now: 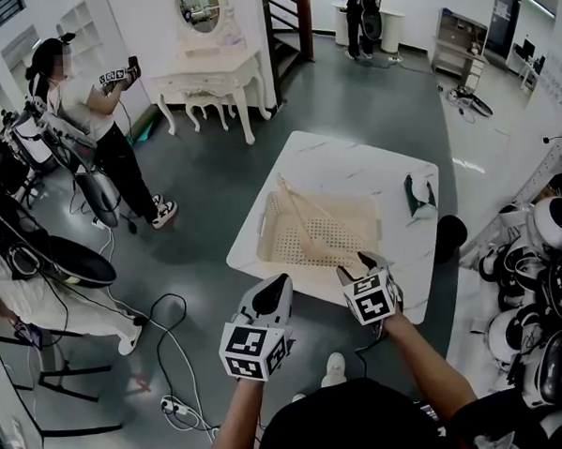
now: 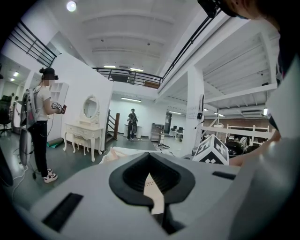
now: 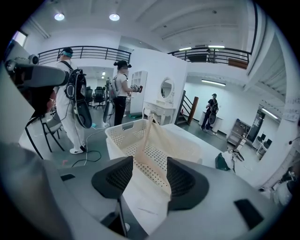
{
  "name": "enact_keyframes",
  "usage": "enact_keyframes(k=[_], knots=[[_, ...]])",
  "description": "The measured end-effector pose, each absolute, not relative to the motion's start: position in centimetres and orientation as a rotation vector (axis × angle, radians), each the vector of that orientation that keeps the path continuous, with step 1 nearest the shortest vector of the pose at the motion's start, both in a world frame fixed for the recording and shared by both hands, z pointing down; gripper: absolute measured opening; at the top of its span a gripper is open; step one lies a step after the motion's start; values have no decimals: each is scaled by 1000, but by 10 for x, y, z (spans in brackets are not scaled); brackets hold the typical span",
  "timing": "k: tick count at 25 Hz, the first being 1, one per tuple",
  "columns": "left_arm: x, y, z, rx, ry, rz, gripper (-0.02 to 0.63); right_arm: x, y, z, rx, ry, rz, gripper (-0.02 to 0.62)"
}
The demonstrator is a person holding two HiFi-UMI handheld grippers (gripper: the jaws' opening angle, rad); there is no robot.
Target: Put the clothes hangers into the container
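- Left gripper (image 1: 277, 287): it hung off the near edge of the table (image 1: 353, 159), level with the near left corner of the container (image 1: 272, 231). Its jaws stood all but together with nothing between them. Only a pale sliver of the background showed through the slit.
- Container: a cream perforated basket, set on the left half of the table with its near wall close to the near edge. No other hanger could be made out in it.
- Hanger (image 1: 304, 222): a pale cream piece with one flat arm, broad at the near end and tapering away. It lay slantwise in the container, running from the far left part to the near right corner. The hook could not be made out.
- Handling, as judged: light and stiff, probably smooth-faced, so liable to swivel in a flat grip. The broad arm near the shoulder looked the soundest hold, and it did not appear fragile.
- Right gripper (image 1: 356, 265): it was at the near right corner of the container. Its jaws were closed on the broad near end of the hanger, which filled the gap between the pads.
- A dark green and white item (image 1: 417, 195) lay near the far right corner of the table, well apart from the container. Its nature was not determined.
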State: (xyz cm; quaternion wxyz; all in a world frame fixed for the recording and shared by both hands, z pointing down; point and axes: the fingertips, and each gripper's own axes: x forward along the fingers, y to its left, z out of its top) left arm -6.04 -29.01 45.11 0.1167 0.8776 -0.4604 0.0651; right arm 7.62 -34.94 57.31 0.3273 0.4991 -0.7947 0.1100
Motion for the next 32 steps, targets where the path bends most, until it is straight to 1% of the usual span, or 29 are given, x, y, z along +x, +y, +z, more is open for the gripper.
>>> enact_keyframes(k=[6,7,9,12,15,21,32], knots=[[-63,-277,447,2593,-1324,198,-2,63,-334,555,1325,-2156,293,225],[-63,-274,447,2597,-1320,199,-1,62,-331,552,1332,-2167,291,203],[-62,-268,447,2605,-1311,198,-2,60,-325,544,1355,-2188,274,123],[-64,-262,444,2620,-1298,195,-1,55,-318,530,1392,-2214,262,75],[-65,-255,442,2628,-1286,193,-2,52,-307,516,1422,-2240,256,45],[-73,-241,439,2645,-1261,189,-1,39,-286,491,1444,-2294,201,20],[-88,-207,432,2670,-1238,164,-1,20,-247,461,1484,-2359,146,18]])
